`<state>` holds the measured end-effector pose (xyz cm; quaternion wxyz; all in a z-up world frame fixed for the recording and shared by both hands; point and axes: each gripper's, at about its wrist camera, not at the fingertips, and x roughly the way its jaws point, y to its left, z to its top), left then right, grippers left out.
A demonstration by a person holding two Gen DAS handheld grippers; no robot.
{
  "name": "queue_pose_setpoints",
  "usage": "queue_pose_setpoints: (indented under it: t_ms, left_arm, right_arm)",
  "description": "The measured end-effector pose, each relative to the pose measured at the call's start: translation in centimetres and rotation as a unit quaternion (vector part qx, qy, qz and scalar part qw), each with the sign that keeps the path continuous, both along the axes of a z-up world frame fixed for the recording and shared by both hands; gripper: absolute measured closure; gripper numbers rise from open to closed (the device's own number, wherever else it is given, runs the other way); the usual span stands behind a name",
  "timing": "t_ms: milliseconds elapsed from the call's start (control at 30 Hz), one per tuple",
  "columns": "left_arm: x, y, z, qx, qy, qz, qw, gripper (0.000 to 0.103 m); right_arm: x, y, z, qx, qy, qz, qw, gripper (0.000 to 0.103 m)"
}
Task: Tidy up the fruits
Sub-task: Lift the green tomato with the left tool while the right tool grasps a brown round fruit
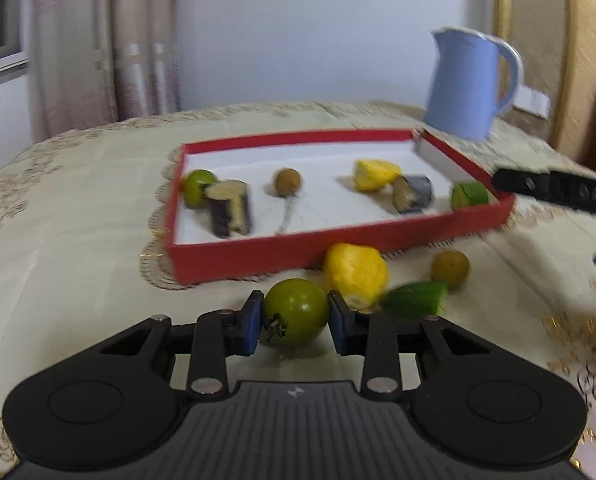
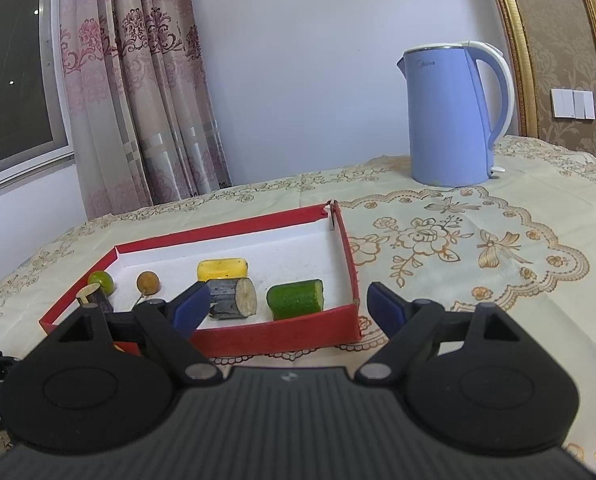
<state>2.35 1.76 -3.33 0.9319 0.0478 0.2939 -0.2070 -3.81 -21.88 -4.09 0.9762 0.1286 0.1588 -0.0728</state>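
Tablecloth, cream with gold flowers, fills both views under a red tray at centre, blue kettle and pink curtain behind; left gripper pinches a green tomato below the tray, while right gripper gapes wide, holding nothing.

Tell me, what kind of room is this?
Probably a room in someone's home: a table with an embroidered tablecloth, a blue electric kettle, and patterned curtains beside a window.
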Motion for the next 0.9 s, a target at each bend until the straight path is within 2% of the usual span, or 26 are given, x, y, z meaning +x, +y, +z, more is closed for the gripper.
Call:
queue_pose_setpoints:
  t_ms: [100, 233, 533, 700, 900]
  left_arm:
    - [0.1, 1.0, 0.1, -0.018, -0.004, 0.031, 0.9994, 0.070]
    - [1.0, 2.2, -0.4, -0.042, 0.021, 0.059, 0.9971, 0.070]
    - [1.1, 2.9, -0.6, -0.064, 0.026, 0.060, 0.9958, 0.070]
    - [1.1, 3.0, -0.6, -0.066, 0.028, 0.059, 0.9956, 0.070]
    - [1.2, 3.0, -0.6, -0.069, 0.031, 0.057, 0.9955, 0.070]
  right_arm:
    - [0.0, 0.0, 0.0, 0.000, 0.001, 0.002, 1.000, 0.018]
    - [0.2, 0.5, 0.0, -0.010, 0.008, 0.016, 1.000, 0.019]
    - [-0.1, 3.4, 0.3, -0.073, 0.029, 0.080, 0.994, 0.023]
    - [0.0, 5.2, 0.2, -0.109, 0.043, 0.117, 0.986, 0.034]
    - [0.8, 6.4, -0.1, -0.135, 0.070, 0.142, 0.978, 0.040]
